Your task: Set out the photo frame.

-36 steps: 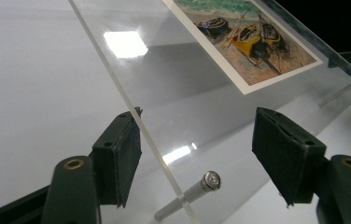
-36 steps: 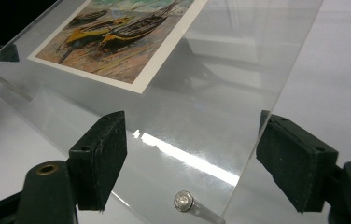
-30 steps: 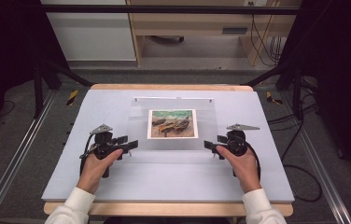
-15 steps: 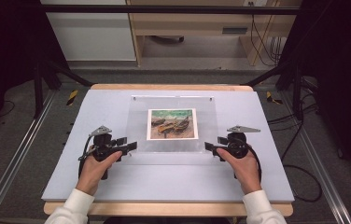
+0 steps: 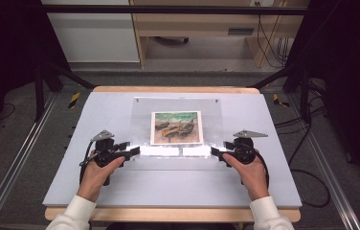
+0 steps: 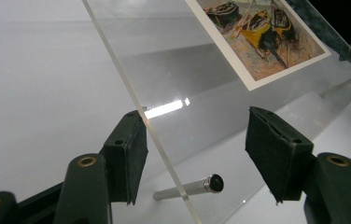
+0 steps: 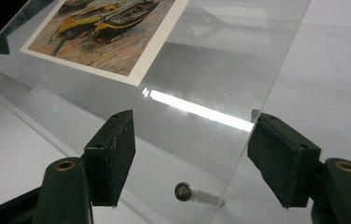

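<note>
A clear acrylic sheet [image 5: 140, 120] lies over a printed picture of boats [image 5: 176, 127] in the middle of the white table. My left gripper [image 5: 135, 151] is at the sheet's near left corner and my right gripper [image 5: 214, 151] at its near right corner. In the left gripper view the sheet's edge [image 6: 164, 154] runs between the jaws of the left gripper [image 6: 194, 126], above a metal standoff pin [image 6: 187, 189]. The right gripper [image 7: 192, 126] straddles the sheet [image 7: 220, 60] the same way over another pin [image 7: 185, 191]. Both pairs of jaws have just been closing; the pads stand off the sheet.
The white mat [image 5: 96, 182] covers a wooden table top with room on both sides of the sheet. Black frame legs [image 5: 39, 91] stand at the far corners. Cables [image 5: 307, 177] trail off the table's right side. Yellow-and-black pieces [image 5: 74, 99] lie on the floor.
Both hands stay where they were. The jaws stand a little narrower around the sheet's corners. A bright glare now shows along the sheet's near edge.
</note>
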{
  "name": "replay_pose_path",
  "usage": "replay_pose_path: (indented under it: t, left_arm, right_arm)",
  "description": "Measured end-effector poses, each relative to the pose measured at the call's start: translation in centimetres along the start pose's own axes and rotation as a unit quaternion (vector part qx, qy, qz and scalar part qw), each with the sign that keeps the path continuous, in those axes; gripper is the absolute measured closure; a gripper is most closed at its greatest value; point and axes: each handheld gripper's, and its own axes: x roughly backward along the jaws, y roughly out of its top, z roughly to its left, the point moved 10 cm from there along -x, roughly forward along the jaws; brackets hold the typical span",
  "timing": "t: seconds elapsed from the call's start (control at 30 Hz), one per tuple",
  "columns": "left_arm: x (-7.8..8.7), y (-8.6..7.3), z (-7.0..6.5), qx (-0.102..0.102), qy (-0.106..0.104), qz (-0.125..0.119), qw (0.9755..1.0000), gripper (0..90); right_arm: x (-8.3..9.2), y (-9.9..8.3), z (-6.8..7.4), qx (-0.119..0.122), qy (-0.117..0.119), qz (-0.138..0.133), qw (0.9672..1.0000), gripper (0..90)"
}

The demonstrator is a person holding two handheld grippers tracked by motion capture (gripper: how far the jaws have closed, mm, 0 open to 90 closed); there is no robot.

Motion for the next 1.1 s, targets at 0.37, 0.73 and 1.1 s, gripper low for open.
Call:
replay_pose_path:
  t: [0.37,0.73,1.1]
  left_arm:
    - [0.30,-0.18,-0.17,-0.011,0.003,0.002,0.9999,40.1]
    - [0.54,-0.34,-0.33,-0.019,0.005,0.003,0.9998,41.3]
    - [0.75,-0.50,-0.47,-0.026,0.008,0.004,0.9996,42.4]
  right_arm:
    - [0.33,-0.17,0.14,0.012,-0.004,-0.001,0.9999,34.3]
    - [0.63,-0.40,0.29,0.019,-0.010,-0.001,0.9998,36.0]
    - [0.93,-0.64,0.39,0.024,-0.012,-0.001,0.9996,38.0]
